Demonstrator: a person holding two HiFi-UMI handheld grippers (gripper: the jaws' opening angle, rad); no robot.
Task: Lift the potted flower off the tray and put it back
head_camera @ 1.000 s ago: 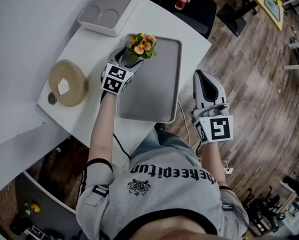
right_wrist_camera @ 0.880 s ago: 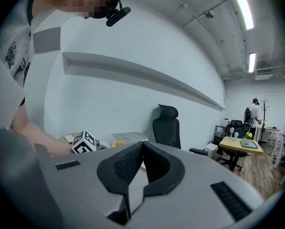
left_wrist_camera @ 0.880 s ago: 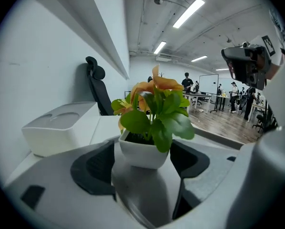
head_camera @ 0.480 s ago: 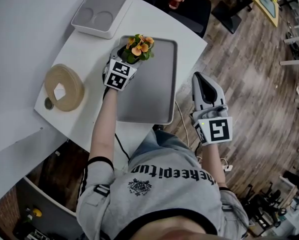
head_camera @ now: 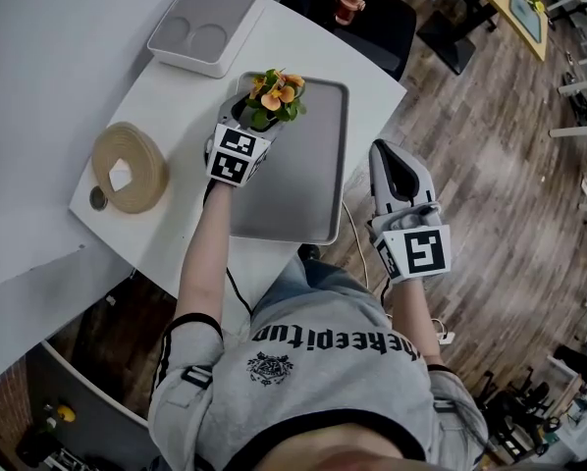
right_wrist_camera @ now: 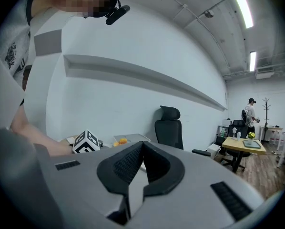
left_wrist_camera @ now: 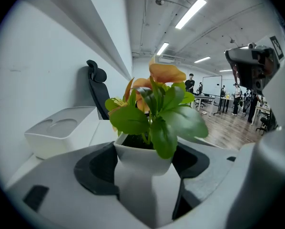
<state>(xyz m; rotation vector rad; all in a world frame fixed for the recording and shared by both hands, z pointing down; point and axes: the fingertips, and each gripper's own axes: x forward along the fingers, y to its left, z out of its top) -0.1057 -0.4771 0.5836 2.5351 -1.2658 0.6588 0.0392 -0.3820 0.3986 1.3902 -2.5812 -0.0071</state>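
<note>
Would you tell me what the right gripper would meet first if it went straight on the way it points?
Most likely the corner of the table; if the right gripper clears the tabletop, the black chair beyond it. Height is hard to judge.

A white container (head_camera: 207, 23) and a tan roll (head_camera: 129, 168) sit apart on the table (head_camera: 303, 39).

- Head view: camera above the person, facing steeply down. It takes in the table (head_camera: 166, 106), the tray (head_camera: 308, 184) and the floor (head_camera: 490, 165) from well above.
- Left gripper view: camera low behind its jaws, facing across the table. It is close up on the potted flower (left_wrist_camera: 149, 123), with the chair (left_wrist_camera: 97, 85) beyond.
- Right gripper view: camera held off the table's edge, facing the wall (right_wrist_camera: 133, 89).
- Shared: all three views show the chair. The head and left gripper views also share the white container (head_camera: 203, 23).
</note>
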